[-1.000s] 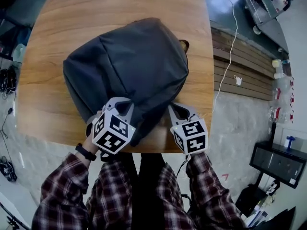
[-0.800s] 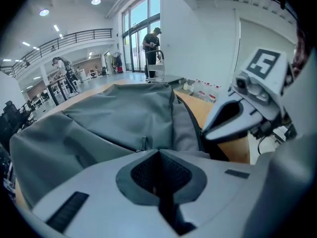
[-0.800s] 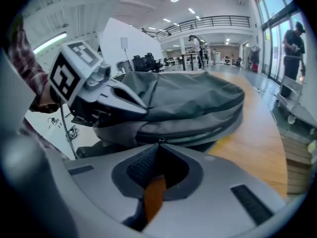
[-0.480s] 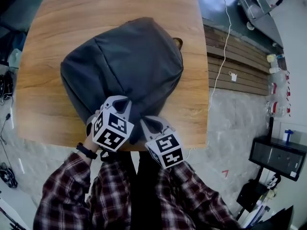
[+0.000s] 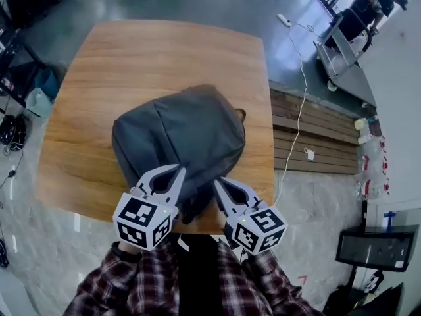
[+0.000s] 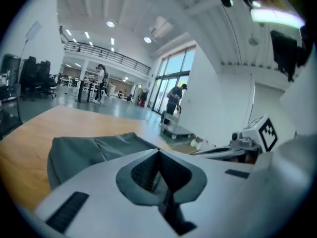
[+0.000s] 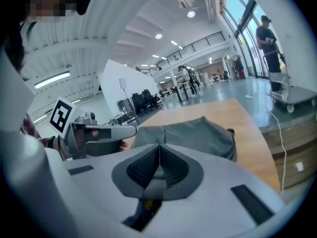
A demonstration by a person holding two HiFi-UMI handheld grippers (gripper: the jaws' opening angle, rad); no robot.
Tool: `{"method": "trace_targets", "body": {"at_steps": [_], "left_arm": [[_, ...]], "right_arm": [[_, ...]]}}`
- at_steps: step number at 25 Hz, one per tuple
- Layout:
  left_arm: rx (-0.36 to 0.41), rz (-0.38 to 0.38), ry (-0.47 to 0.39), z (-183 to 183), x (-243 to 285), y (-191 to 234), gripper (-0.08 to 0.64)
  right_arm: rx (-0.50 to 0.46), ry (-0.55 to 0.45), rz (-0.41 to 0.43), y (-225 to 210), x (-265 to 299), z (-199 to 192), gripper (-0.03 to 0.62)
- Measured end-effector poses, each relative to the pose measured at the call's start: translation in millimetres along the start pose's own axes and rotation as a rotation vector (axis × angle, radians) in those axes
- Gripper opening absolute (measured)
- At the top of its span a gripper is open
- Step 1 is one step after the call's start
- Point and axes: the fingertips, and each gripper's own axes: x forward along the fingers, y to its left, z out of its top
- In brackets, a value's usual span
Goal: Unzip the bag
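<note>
A dark grey bag (image 5: 177, 137) lies on the wooden table (image 5: 92, 104), near its front right edge. It also shows as a low grey mound in the left gripper view (image 6: 84, 150) and in the right gripper view (image 7: 198, 133). My left gripper (image 5: 178, 170) hovers over the bag's near edge, jaws shut with nothing seen between them. Beside it my right gripper (image 5: 218, 182) is also shut and empty, over the bag's near right corner. No zip is visible in any view. A small brown tab (image 5: 241, 114) sticks out at the bag's far right.
Wooden planks (image 5: 309, 137) lie on the floor right of the table, with a white cable (image 5: 296, 97) running across them. A cart (image 5: 342, 51) and a person (image 5: 365, 5) are at the far right. Dark gear (image 5: 13, 127) sits on the floor at left.
Both grippers have come up off the bag's near edge and sit closer together. The head view has pulled back, so more of the table and floor shows.
</note>
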Motion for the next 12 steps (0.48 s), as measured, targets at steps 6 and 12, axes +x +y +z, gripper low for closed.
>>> {"method": "trace_targets", "body": {"at_steps": [6, 12], "left_arm": [[0.019, 0.081, -0.211, 75, -49, -14, 0.009], [0.087, 0.169, -0.214, 88, -62, -10, 0.009]], "right_arm": [[-0.314, -0.148, 0.017, 49, -1, 95, 0.012], [-0.418, -0.179, 0.051, 78, 0, 112, 0.012]]}}
